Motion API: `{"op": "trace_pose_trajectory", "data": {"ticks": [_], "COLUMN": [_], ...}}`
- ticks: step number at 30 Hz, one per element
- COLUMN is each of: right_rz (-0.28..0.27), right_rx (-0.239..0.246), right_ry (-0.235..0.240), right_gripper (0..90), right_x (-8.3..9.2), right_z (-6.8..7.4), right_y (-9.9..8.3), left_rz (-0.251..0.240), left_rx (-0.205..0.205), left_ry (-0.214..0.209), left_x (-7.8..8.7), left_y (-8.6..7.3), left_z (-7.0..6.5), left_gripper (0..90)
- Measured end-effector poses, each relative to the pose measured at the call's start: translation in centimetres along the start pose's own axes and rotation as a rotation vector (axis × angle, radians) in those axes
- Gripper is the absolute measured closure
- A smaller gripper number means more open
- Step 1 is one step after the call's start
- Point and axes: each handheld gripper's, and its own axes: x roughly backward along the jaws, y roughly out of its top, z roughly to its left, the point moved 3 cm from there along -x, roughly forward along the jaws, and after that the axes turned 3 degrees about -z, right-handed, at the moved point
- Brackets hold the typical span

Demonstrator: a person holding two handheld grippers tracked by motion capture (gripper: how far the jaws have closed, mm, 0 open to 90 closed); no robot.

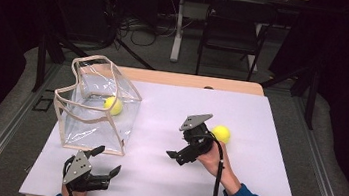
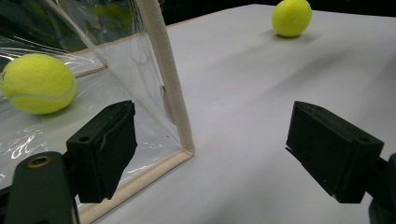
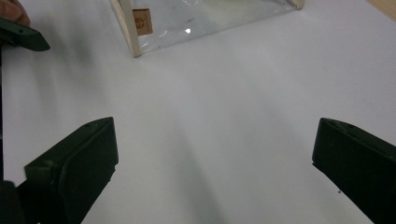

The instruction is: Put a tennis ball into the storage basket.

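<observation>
Two tennis balls: one (image 1: 112,105) lies inside the clear tote bag (image 1: 96,103), the other (image 1: 221,133) sits on the counter (image 1: 262,189) just beside the right hand-held gripper (image 1: 187,152). Both hand-held grippers, including the left (image 1: 104,162), stand apart and empty. Likely next: grasp the loose ball, then bag it.

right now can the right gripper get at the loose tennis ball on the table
Probably yes. The right gripper is open and empty, and the loose tennis ball lies on the bare white table beside that hand, but the jaws face away, so it must turn.
</observation>
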Motion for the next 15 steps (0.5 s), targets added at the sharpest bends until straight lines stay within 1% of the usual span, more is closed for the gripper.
{"op": "trace_pose_trajectory", "data": {"ticks": [3, 7, 9, 11, 12, 15], "right_rz": [0.005, 0.017, 0.008, 0.025, 0.025, 0.032], "right_rx": [-0.014, -0.008, -0.006, -0.002, 0.0, -0.009], "right_ry": [-0.007, -0.014, -0.02, -0.019, -0.022, -0.022], "right_gripper": [0.0, 0.0, 0.0, 0.0, 0.0, 0.0], "right_x": [-0.1, -0.1, 0.0, -0.1, -0.1, -0.2], "right_z": [0.1, 0.1, 0.2, 0.1, 0.1, 0.1], "right_y": [-0.9, -1.9, -2.3, -2.7, -2.8, -3.4], "left_rz": [0.002, 0.004, 0.006, 0.003, 0.001, 0.002], "left_rx": [0.004, 0.003, 0.002, 0.004, -0.003, 0.0], "left_ry": [0.001, 0.003, 0.001, -0.001, -0.002, 0.0], "left_x": [-0.1, -0.1, -0.1, -0.1, 0.0, 0.0], "left_y": [0.0, 0.0, -0.1, 0.0, 0.0, 0.0], "left_z": [0.0, 0.0, 0.0, 0.0, 0.0, 0.0], "left_gripper": [16.1, 16.1, 16.1, 16.1, 16.1, 16.1]}}
